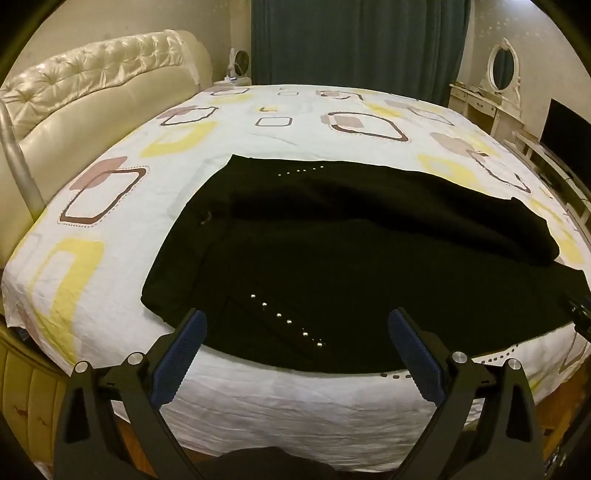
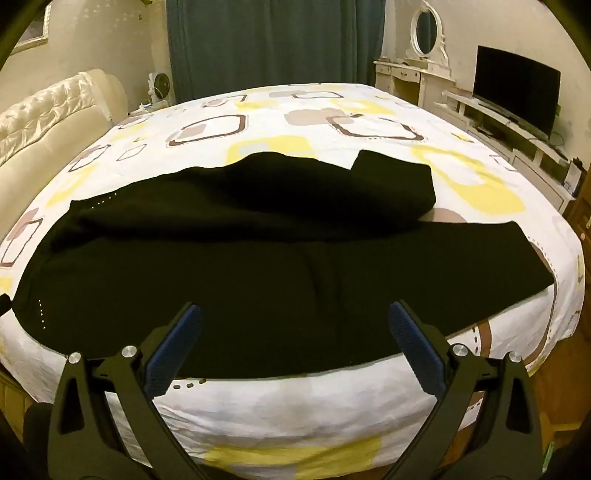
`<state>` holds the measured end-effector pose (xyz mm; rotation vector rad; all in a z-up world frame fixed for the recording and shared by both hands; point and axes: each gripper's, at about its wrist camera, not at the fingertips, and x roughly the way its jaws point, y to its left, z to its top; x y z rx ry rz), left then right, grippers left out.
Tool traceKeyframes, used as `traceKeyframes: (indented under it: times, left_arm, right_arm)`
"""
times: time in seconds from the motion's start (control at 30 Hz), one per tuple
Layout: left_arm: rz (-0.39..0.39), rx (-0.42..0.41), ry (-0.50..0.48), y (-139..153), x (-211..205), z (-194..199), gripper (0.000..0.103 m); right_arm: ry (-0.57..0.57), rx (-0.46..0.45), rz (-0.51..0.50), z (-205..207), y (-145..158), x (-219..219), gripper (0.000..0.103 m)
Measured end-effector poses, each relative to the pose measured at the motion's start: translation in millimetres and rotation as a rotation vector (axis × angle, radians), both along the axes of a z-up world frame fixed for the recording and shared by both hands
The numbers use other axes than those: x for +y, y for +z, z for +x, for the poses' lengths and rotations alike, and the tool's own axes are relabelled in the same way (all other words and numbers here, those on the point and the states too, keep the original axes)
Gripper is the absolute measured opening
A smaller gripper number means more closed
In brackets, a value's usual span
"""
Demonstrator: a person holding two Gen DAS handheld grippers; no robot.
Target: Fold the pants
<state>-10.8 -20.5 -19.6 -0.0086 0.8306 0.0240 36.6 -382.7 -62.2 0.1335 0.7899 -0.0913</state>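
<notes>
1. The left gripper (image 1: pixel 294 320) stands wide at the bottom of its frame, blue pads (image 1: pixel 192 330) well apart and holding nothing, poised above the near edge of the pants (image 1: pixel 332 251).
2. The right gripper (image 2: pixel 294 314) is likewise wide at the bottom of its frame, its pads (image 2: pixel 400 325) bare, over the near edge of the pants (image 2: pixel 258 266).
3. The black pants lie spread across the centre of both frames, waist toward the left, legs running right; one leg lies nearer the camera, the other behind it, partly overlapping.
4. Rows of small bright studs (image 1: pixel 288 321) mark the pants at lower centre and upper centre of the left view.
5. Under the pants, a bed (image 1: pixel 258 387) with a white sheet printed in yellow and brown squares fills most of each frame.
6. A cream tufted headboard (image 1: pixel 92 85) stands at upper left in both views.
7. A dark teal curtain (image 2: pixel 273 40) hangs at top centre.
8. At upper right, a white dresser with an oval mirror (image 2: pixel 424 29) stands beside a dark TV (image 2: pixel 517 92).
</notes>
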Motion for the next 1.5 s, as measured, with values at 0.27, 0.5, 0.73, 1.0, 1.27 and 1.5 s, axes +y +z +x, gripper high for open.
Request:
traceKeyframes:
  times: [0.27,0.5,0.73,1.0,1.27,1.5]
  left_arm:
    - [-0.013,-0.005,-0.002,9,2,2,0.098]
    - [-0.013,-0.010,-0.014,11,0,1,0.098]
    - [-0.001,-0.026,-0.020,14,-3,-1,0.098]
    - [0.001,-0.034,-0.018,16,-5,-2,0.098]
    - [0.008,-0.037,-0.017,19,-8,-2,0.098]
    - [0.012,-0.040,-0.016,20,-9,-2,0.098]
  right_arm:
    - [0.007,-0.008,0.007,-12,1,0,0.101]
    - [0.032,-0.005,-0.007,-12,1,13,0.101]
    - [0.040,-0.006,-0.011,-13,1,17,0.101]
    - [0.040,-0.004,-0.012,-13,0,19,0.101]
    - [0.039,0.000,-0.013,-13,-2,21,0.101]
    - [0.041,0.004,-0.014,-13,-4,21,0.101]
